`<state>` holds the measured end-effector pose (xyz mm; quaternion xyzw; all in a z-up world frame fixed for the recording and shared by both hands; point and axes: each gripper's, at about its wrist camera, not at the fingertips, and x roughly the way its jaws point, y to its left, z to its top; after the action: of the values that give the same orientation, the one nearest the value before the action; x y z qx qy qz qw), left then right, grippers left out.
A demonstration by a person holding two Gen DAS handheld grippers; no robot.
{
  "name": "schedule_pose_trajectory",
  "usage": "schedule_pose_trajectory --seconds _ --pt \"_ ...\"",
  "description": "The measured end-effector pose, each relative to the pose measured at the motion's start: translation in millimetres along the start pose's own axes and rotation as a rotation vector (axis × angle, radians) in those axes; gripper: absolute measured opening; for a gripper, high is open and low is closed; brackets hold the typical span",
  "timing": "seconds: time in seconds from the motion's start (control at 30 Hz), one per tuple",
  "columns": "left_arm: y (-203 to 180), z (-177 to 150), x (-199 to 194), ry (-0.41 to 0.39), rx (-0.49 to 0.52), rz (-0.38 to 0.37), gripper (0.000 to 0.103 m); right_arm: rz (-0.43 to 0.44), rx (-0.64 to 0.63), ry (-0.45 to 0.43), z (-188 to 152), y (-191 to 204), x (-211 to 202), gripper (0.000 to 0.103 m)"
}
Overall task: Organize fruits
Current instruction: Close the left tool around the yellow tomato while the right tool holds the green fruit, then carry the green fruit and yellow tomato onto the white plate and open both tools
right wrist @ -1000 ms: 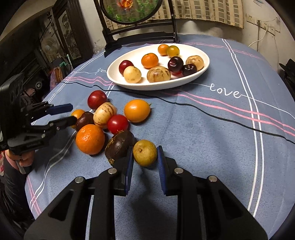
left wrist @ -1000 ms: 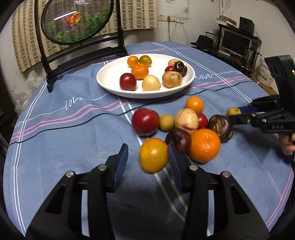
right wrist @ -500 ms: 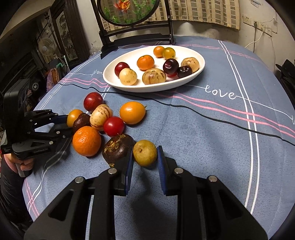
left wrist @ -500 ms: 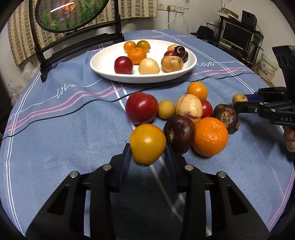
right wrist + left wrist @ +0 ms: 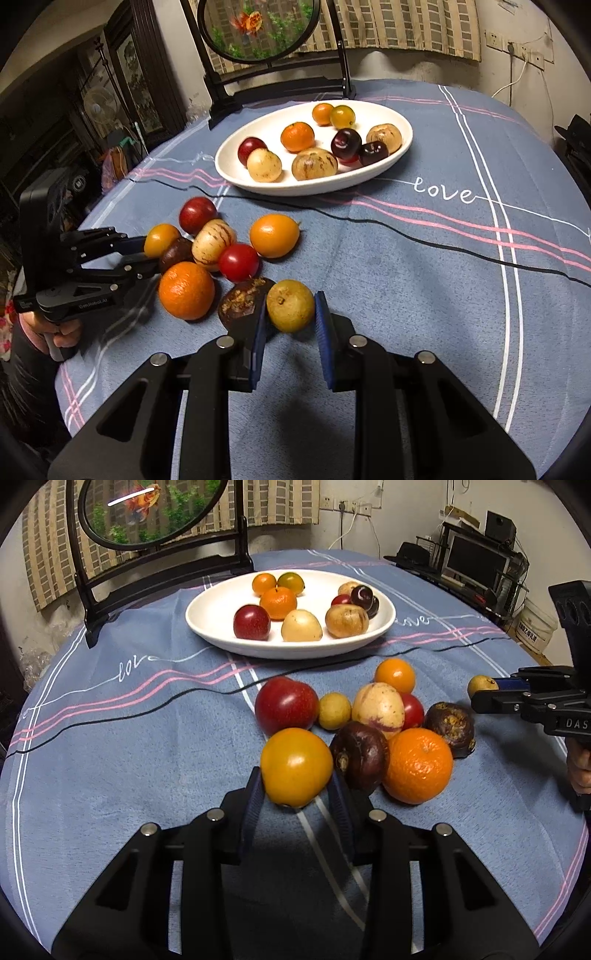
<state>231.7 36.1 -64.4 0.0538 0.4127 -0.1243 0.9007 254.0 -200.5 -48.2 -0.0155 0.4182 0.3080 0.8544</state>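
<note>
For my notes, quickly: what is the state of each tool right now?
Left tool: closed on the yellow-orange fruit.
Right tool: closed on the small yellow-green fruit.

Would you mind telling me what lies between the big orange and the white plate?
In the left wrist view, the striped pale melon and cherry tomato lie between the big orange and the white plate.

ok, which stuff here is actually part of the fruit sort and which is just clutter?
Job:
- yellow-orange tomato in left claw
- small yellow-green fruit in right claw
- loose fruit pile, e.g. orange
- white plate holding sorted fruit

Lying about:
- round fish picture on stand
- monitor
</note>
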Motion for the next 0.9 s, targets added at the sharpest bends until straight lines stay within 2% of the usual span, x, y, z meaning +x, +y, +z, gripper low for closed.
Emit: schedule_pose_trajectory --seconds 0.2,0.27,0.37,0.5,0.7,0.9 --pt "-1.3 4.9 -14.4 -0.059 -0.016 -0.023 0.037 -0.016 0.023 -0.070 4.8 -3.0 -6.5 0.025" --pt "-0.8 12.5 -19.3 -0.085 -0.045 -0.073 0.037 -0.008 0.042 -0.108 10.2 -4.0 -7.7 0.025" --pt "-1.2 33.7 -21.9 -0.126 -0.086 -0.113 0.037 -0.008 0.068 -0.160 27.1 -2.6 -2.5 0.025" --pt "1.4 80.3 -7.8 -0.170 -0.138 -0.071 0.037 -0.026 0.092 -0.243 65.0 -1.2 11.5 0.025" --pt "12.8 125.8 33.0 -0.141 -0.176 -0.037 0.037 -0.084 0.069 -0.243 108.7 -2.1 51.2 0.025" --pt "27.7 143.7 56.2 -0.114 -0.193 -0.024 0.037 -0.091 0.059 -0.188 131.9 -10.8 78.4 0.025"
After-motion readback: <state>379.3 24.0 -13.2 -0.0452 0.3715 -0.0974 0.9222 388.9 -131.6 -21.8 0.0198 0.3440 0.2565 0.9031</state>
